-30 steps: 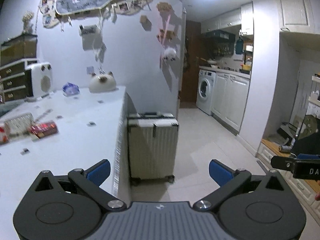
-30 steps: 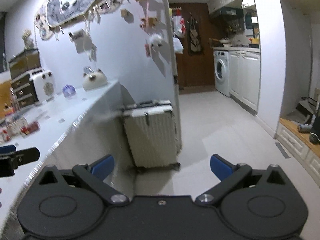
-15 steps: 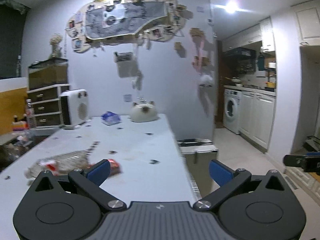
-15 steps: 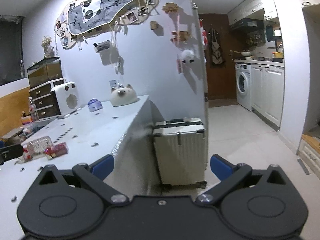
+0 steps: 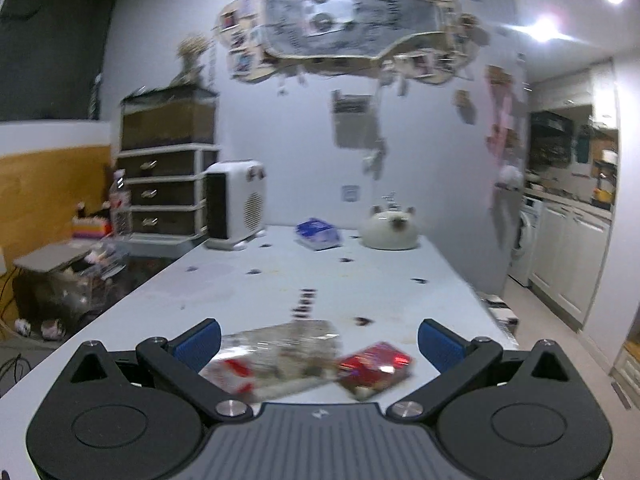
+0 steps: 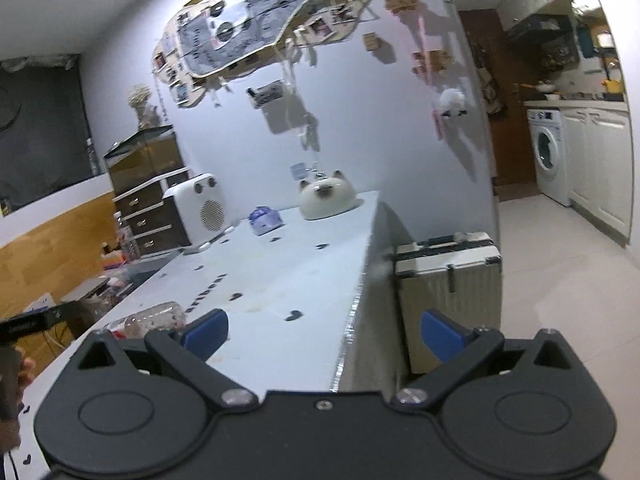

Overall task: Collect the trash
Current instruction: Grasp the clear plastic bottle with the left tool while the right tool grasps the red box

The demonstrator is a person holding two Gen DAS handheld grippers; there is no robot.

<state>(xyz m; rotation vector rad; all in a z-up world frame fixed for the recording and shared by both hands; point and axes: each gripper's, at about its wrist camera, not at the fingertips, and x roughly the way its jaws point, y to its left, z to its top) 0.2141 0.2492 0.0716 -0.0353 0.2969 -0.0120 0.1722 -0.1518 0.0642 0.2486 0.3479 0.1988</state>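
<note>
Two bits of trash lie on the table (image 5: pixel 400 280) near its front edge: a clear plastic bottle (image 5: pixel 276 354) w/ a red wrapper (image 5: pixel 374 364) just beside it. Your left gripper (image 5: pixel 318 338) hangs level right behind them, jaws wide apart, prob. lined up to grab. Your right gripper (image 6: pixel 324 330), also spread & empty, hovers at the table's corner, bottle (image 6: pixel 150 320) off to its left.

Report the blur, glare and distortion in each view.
Left wrist view: motion blur smears the wall collage, plastic bottle and red packet; ceiling lights flare. Right wrist view: sharper, dim; fisheye bends the table edge; cat-shaped lamp reads clearly.
</note>
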